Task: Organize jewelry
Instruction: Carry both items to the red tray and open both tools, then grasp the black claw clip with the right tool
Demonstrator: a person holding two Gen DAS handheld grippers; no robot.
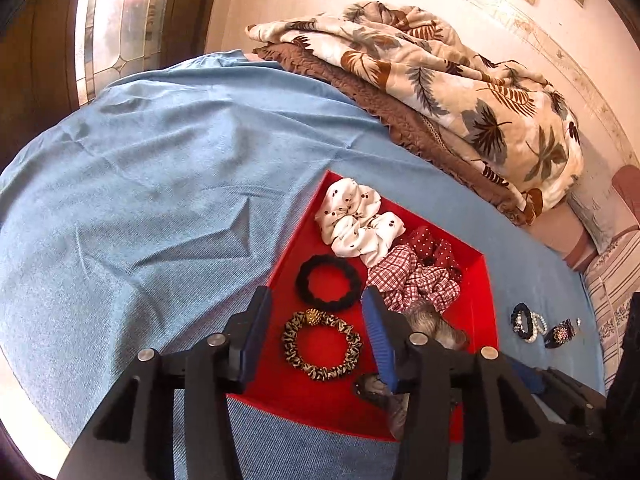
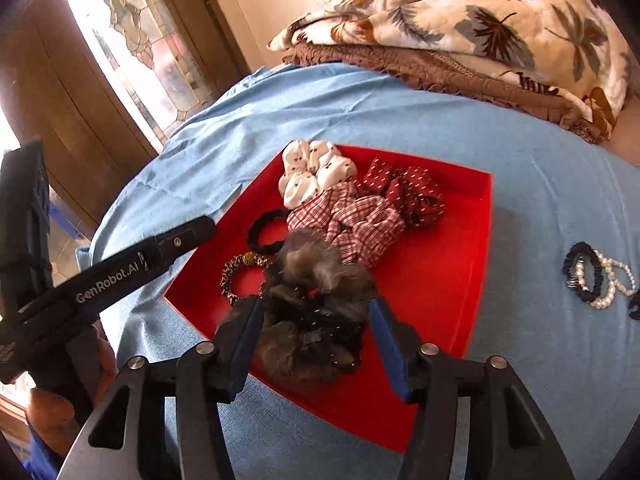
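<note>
- Right tool: jaws wide apart, straddling the furry scrunchie pile in the red tray; contact cannot be told.
- Left tool: spread, empty, over the tray.
- Pearl bracelets lie on the bed, right of the tray, nearer the right tool.

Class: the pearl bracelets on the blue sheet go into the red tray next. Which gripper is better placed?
Right. The bracelets lie right of the tray, nearer the open right gripper.

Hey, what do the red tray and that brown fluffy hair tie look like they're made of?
The red tray looks like matte card or thin plastic: flat colour, crisp folded-looking walls, no gloss. The brown fluffy hair tie looks like faux fur, judging by its long fuzzy fibres; real or synthetic can't be told.
</note>
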